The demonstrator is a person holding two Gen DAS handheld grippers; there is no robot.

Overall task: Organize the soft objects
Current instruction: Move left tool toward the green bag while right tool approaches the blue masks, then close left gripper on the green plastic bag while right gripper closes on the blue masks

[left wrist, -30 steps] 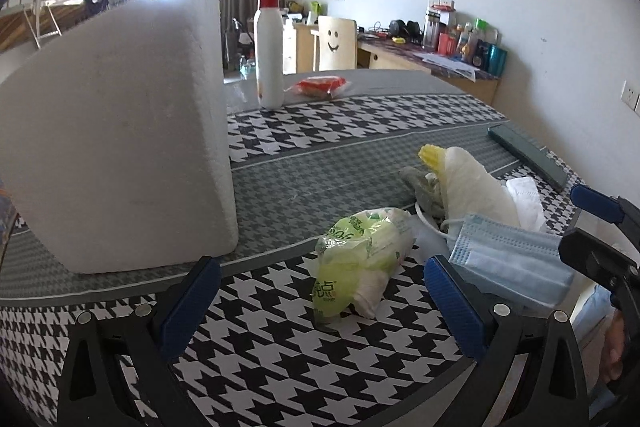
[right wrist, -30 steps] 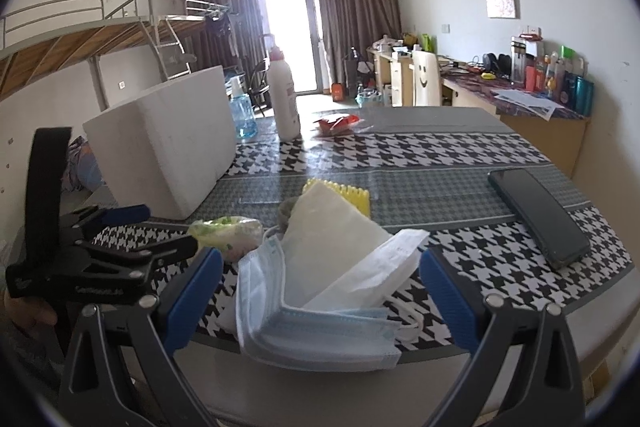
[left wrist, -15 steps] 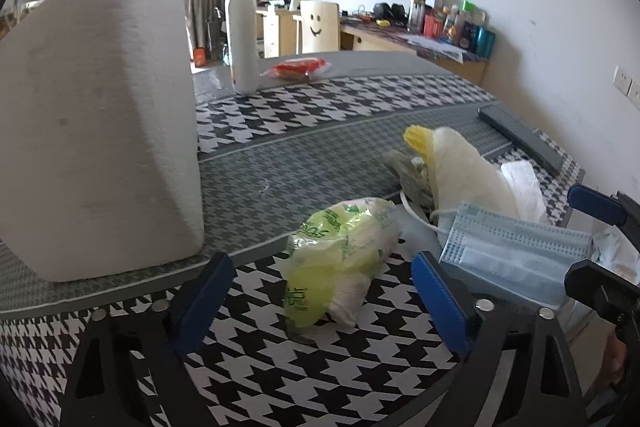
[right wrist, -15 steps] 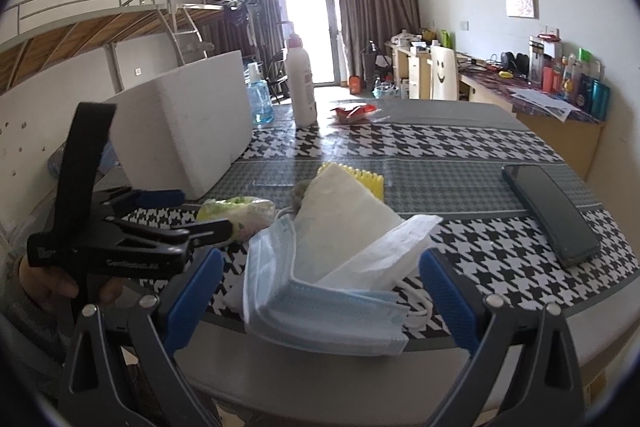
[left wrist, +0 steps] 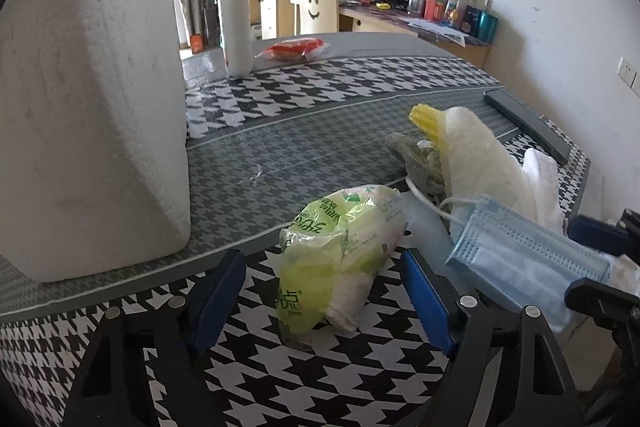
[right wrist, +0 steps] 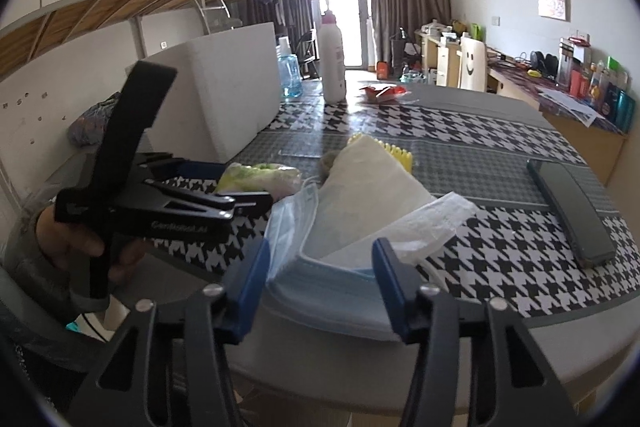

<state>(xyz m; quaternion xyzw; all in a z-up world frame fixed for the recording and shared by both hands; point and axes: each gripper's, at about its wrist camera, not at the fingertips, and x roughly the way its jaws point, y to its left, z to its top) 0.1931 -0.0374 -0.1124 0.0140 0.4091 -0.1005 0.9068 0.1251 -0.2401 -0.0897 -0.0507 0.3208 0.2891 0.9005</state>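
my left gripper [left wrist: 320, 291] hangs low over the near edge of the houndstooth tablecloth [left wrist: 360, 83], its jaws just been closing in around the green tissue pack [left wrist: 340, 259]. the blue pads sit either side of the pack with a gap on both sides, so nothing is pinched there. the pack has green chinese characters printed on its wrapper; i can't read them properly.

my right gripper [right wrist: 320, 291] has its jaws just been closing too, and now the blue pads sit at the sides of the near edge of the blue face mask [right wrist: 320, 279]. whether they press it i cannot tell.

the mask lies at the near edge of the table, just right of the tissue pack, and on it rests a folded white cloth [right wrist: 372, 187] with a crumpled white tissue [right wrist: 436, 223] to its right. behind the cloth a yellow ridged thing [right wrist: 396, 151] pokes out, and from the left camera a grey-green rag [left wrist: 420, 163] shows beside it.

from the right camera the left gripper's black body reads "genrobot.ai" along its side, with a hand [right wrist: 80, 239] wrapped round the handle.

far left stands a big white foam box [left wrist: 92, 107]. beyond it a white pump bottle [left wrist: 236, 7] with a red top, a blue sanitizer bottle [right wrist: 289, 67], and a red snack packet [left wrist: 296, 49]. a dark flat case [right wrist: 572, 211] lies far right on the cloth. a chair back [left wrist: 318, 9] with a smiley face sits by the desk.
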